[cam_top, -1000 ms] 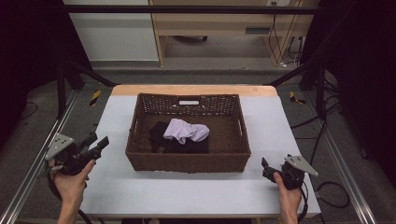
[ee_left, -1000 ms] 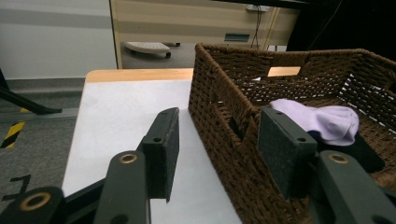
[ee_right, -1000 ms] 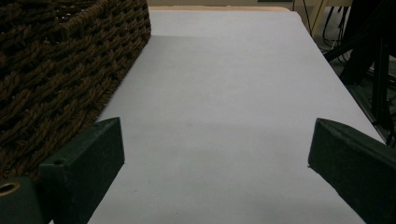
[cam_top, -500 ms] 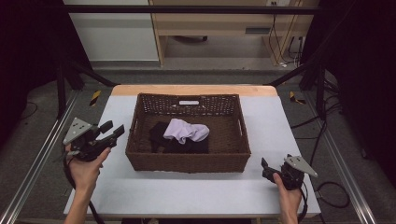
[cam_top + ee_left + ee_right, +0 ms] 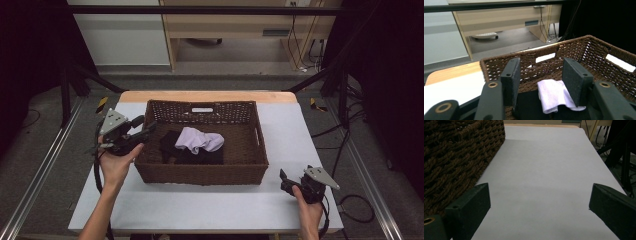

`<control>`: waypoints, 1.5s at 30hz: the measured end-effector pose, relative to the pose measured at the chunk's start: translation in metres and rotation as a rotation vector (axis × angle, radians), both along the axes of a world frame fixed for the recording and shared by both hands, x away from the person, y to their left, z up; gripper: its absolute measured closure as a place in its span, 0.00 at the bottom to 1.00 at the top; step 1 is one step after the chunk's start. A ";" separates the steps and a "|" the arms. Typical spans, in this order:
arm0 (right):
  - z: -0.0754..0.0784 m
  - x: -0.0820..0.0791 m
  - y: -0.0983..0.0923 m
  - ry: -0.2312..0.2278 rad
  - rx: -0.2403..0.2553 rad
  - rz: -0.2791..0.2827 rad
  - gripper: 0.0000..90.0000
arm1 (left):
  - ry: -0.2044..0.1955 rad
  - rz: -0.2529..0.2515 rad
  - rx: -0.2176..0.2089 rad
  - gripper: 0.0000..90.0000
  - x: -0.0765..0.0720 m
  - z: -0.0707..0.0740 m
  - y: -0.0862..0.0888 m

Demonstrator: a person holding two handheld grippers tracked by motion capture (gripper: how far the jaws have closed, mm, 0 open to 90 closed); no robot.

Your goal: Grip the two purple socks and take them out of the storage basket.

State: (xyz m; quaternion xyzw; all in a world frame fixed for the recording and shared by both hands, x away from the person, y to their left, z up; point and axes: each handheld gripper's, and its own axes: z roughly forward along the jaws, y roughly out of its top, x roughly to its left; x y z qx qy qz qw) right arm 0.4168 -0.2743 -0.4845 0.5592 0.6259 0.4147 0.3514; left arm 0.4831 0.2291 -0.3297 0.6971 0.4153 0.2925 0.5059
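At centre frame in the high view, a brown wicker basket (image 5: 202, 172) stood on the white desk (image 5: 300, 130). Inside lay a pale cloth (image 5: 200, 140) on a dark cloth (image 5: 172, 142), the latter largely covered. The left gripper (image 5: 145, 131) hovered at the basket's left rim, fingers spread, empty. The right gripper (image 5: 286, 181), lower right, had fingers spread over bare desk. The basket's near wall hid its floor.

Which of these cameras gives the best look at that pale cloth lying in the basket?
The left gripper view: the pale cloth lies close, framed between the open left claw, folds visible, on a black cloth. The high view shows the cloth whole but small inside the basket. The right gripper view shows the basket's outer wall.
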 end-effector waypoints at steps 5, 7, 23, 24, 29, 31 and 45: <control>0.000 0.000 0.000 0.003 -0.001 0.000 0.05 | 0.016 -0.009 0.029 0.54 0.014 -0.001 -0.015; 0.000 0.000 0.000 0.003 0.001 0.000 0.05 | 0.026 -0.012 0.044 0.54 0.020 -0.003 -0.023; 0.000 0.000 0.000 0.005 0.002 0.003 0.05 | 0.123 -0.043 0.139 0.52 0.057 -0.034 -0.062; 0.000 0.000 0.000 0.005 0.001 0.002 0.05 | 0.127 -0.043 0.145 0.53 0.059 -0.037 -0.064; 0.000 0.000 0.000 0.006 0.002 0.004 0.05 | 0.147 -0.063 0.190 0.51 0.064 -0.047 -0.073; 0.000 0.000 0.000 0.001 0.000 0.004 0.05 | 0.160 -0.077 0.185 0.50 0.064 -0.052 -0.076; 0.000 0.000 0.001 0.006 -0.005 0.005 0.05 | 0.225 -0.135 0.224 0.45 0.061 -0.071 -0.091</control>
